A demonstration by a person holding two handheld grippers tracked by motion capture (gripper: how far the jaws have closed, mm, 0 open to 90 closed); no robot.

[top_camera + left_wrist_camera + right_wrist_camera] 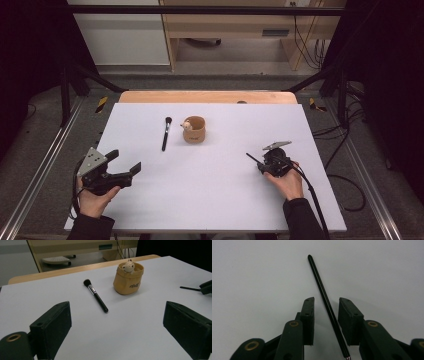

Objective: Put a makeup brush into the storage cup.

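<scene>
Thin black brush handle (325, 303) lies on white table (220, 195), running between right gripper (326, 302) fingers (308, 315), slanted, tip poking out past them. Fingers narrow, small gaps either side of handle, not pressing it. Left gripper (117, 322) near table's left edge, fingers spread wide, nothing between. Makeup brush (165, 133) and tan pouch (194, 129) with bear figure lie well apart, farther up table.

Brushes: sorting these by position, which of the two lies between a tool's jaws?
The thin black brush, lying between the right tool's jaws; the fluffy-headed brush lies apart beside the tan pot.
</scene>
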